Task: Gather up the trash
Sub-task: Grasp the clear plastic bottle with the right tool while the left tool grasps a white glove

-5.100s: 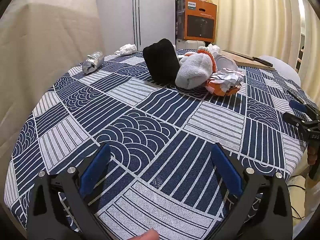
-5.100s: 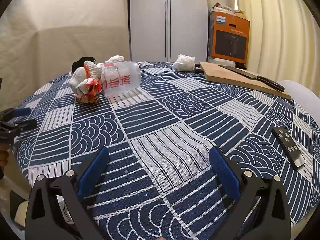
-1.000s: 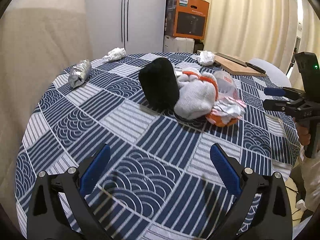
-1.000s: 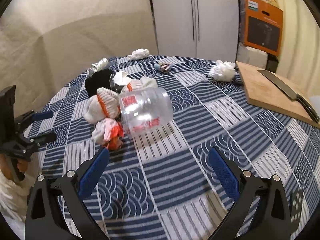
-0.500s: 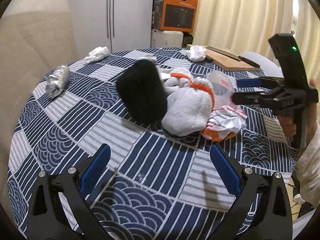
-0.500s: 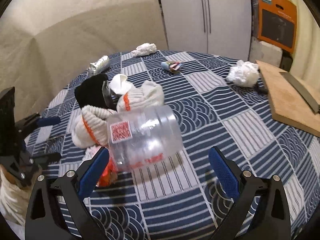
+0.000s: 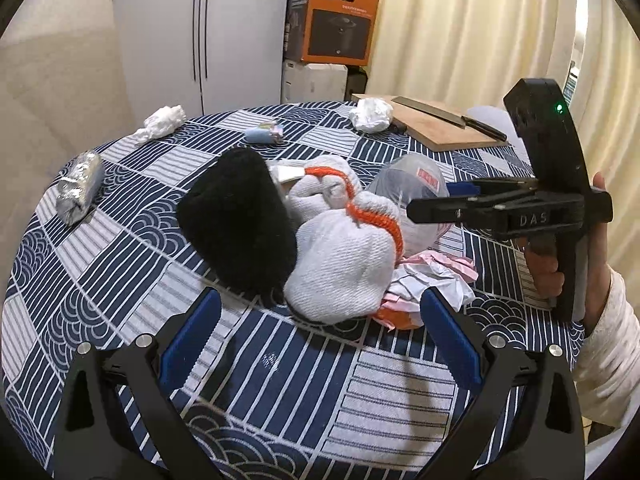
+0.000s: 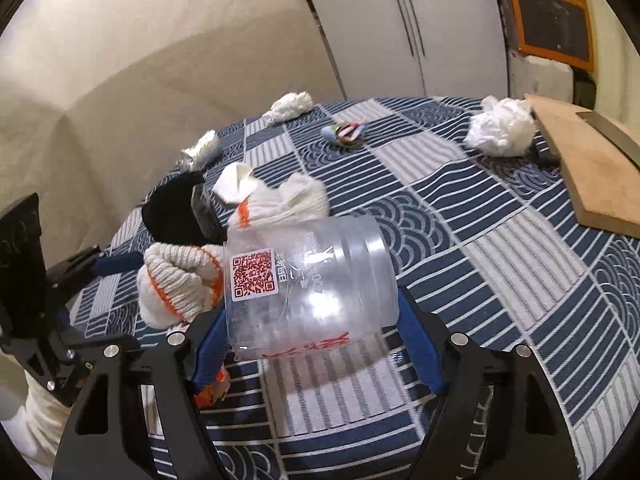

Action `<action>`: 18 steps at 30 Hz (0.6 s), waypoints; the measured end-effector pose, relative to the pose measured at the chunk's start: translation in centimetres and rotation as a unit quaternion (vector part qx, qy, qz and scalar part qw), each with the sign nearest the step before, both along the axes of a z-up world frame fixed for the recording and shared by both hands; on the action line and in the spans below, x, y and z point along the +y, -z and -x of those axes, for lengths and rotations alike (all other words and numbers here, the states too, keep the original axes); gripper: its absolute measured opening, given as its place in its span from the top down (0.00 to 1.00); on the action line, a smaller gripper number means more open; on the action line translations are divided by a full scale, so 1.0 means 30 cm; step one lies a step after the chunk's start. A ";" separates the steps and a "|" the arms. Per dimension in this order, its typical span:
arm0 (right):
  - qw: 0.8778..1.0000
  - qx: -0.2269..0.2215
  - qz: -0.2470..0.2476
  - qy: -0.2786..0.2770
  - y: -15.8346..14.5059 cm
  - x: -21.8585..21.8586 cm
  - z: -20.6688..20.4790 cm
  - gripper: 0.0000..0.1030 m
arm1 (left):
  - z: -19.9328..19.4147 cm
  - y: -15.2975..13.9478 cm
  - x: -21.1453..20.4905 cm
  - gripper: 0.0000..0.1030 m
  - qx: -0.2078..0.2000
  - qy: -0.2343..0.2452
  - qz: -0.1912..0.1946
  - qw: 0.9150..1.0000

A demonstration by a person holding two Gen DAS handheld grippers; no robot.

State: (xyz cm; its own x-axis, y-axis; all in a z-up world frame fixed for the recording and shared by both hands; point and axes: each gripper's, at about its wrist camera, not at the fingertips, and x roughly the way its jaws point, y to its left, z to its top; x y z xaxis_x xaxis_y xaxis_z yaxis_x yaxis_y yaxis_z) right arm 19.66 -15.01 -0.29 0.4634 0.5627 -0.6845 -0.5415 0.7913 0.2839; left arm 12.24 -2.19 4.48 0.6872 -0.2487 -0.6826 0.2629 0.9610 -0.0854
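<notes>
The right gripper [image 8: 312,344] has just been closing around the clear plastic jar [image 8: 308,284] – lying on its side on the table [image 8: 500,280] (presumably the trash container) – pads at its walls. The left gripper [image 7: 320,340] hangs wide open, empty, short of the gloves [image 7: 340,264].

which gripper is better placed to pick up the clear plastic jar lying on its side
Right. The right gripper already straddles the clear plastic jar, jaws closing in; the left gripper faces the white knit gloves.
</notes>
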 end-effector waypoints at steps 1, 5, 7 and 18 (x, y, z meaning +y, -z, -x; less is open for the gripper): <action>1.000 -0.004 -0.004 0.004 -0.005 -0.011 0.000 0.31 | -0.008 0.004 -0.007 0.05 0.004 0.002 -0.001 1.000; 0.999 -0.011 -0.029 0.015 -0.029 -0.063 -0.003 0.31 | -0.038 0.015 -0.014 0.05 0.010 -0.004 -0.005 1.000; 0.999 -0.016 -0.036 0.020 -0.041 -0.079 0.001 0.31 | -0.048 0.015 -0.010 0.05 0.013 -0.007 0.002 1.000; 0.995 -0.027 -0.076 0.055 -0.088 -0.178 0.010 0.30 | -0.094 0.011 -0.034 0.16 0.010 -0.027 -0.017 0.999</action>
State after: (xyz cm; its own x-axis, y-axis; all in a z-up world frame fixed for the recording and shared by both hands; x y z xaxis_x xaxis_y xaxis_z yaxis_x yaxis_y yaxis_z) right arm 19.37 -20.35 2.34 0.5621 0.6017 -0.5674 -0.4715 0.7968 0.3779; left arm 15.05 -3.20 4.16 0.6858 -0.1876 -0.7032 0.2087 0.9763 -0.0569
